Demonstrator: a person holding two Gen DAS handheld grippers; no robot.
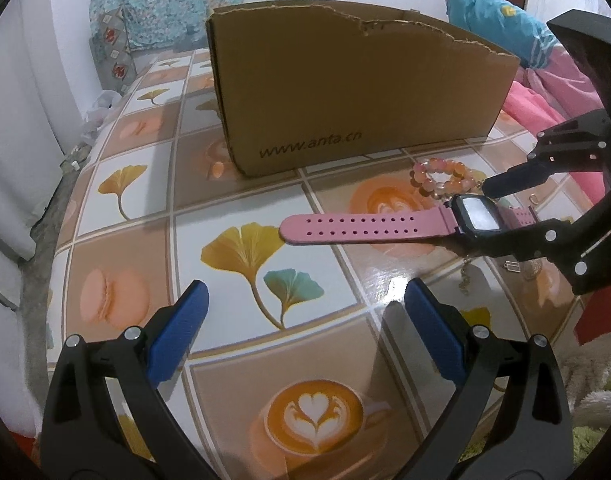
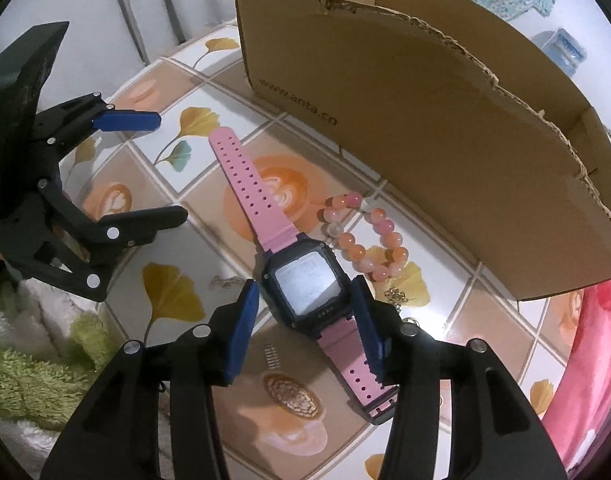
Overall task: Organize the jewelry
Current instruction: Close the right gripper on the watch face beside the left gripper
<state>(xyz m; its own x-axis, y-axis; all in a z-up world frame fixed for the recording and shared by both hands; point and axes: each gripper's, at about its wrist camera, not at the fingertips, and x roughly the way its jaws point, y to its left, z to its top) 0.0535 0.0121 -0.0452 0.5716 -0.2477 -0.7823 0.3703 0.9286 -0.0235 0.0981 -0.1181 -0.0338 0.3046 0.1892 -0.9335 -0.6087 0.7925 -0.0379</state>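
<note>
**Q:** On the table (image 1: 225, 208), where does the watch lie?

**Me:** Flat and face up, in front of the long side of the cardboard box (image 2: 425, 140), the side with the web address printed on it. The watch (image 2: 305, 292) has a dark case and a pink strap. The long end of the strap, the one with the holes, points toward the middle of the table. The short end lies under my right tongs.

**Q:** Do your right tongs have hold of it?

**Me:** No. My right tongs (image 2: 305, 282) point steeply down over the case, with one blue pad on each side of it. The jaws stand apart. There is a clear gap on the left side, and the right pad is close beside the case, so the watch sits between them without being squeezed.

**Q:** And your left tongs?

**Me:** My left tongs (image 1: 305, 292) hang wide open above the table with nothing between the pads. They are well apart from the watch, off the tip of the long strap.

**Q:** What else is close by?

**Me:** A bead bracelet (image 2: 365, 240) in pink and orange lies between the watch and the box, just beside the case. A thin gold chain (image 2: 397, 294) lies near my right pad
</note>
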